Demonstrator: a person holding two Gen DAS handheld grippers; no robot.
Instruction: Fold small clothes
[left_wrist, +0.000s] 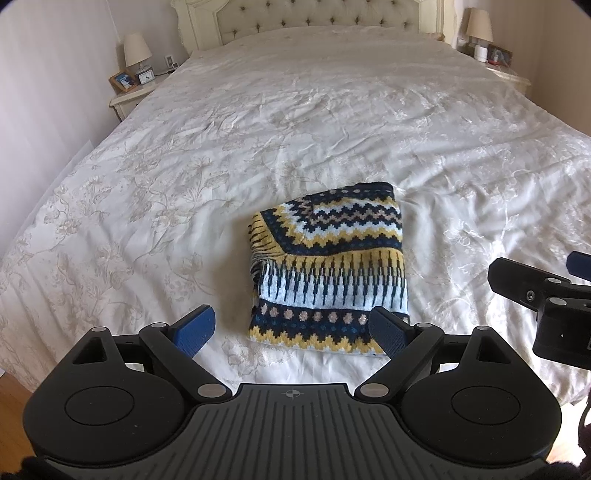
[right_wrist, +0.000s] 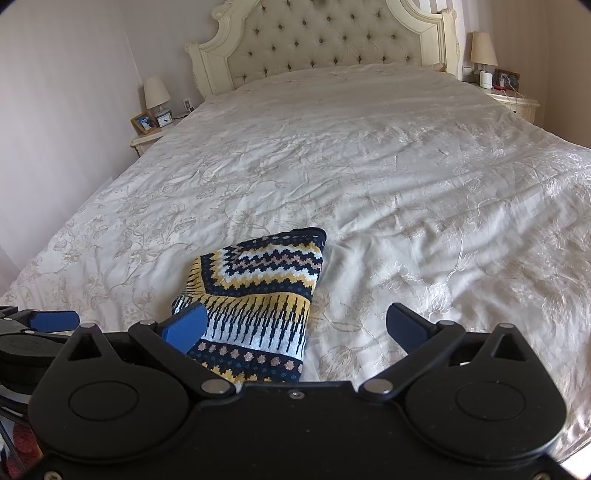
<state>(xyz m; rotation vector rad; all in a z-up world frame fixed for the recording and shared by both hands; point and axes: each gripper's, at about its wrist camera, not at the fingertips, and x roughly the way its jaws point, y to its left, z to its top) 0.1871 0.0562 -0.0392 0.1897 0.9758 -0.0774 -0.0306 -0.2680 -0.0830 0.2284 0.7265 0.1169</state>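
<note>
**Folded knit at the foot of the bed, both tongs free**

White floral bedding (left_wrist: 258, 122) fills nearly everything I can see, running back to the tufted headboard (right_wrist: 325, 40), with a nightstand (left_wrist: 129, 98) off at each far corner. My patterned knit (left_wrist: 328, 273) lies near the foot edge, doubled into a compact block, its zigzag hem toward me.

My left gripper (left_wrist: 295, 328) hovers just short of that hem, jaws spread wide and holding nothing; its right-side finger overlaps the knit's near right corner in view, though I cannot tell if it touches. My right gripper (right_wrist: 297, 328) hangs beside it, equally wide and empty, with the knit (right_wrist: 258, 295) off toward its left finger.

I judge the fold mostly done, hence both tongs backed off. Plenty of bare cover lies beyond and to either side; only the mattress edge below me is close.
</note>
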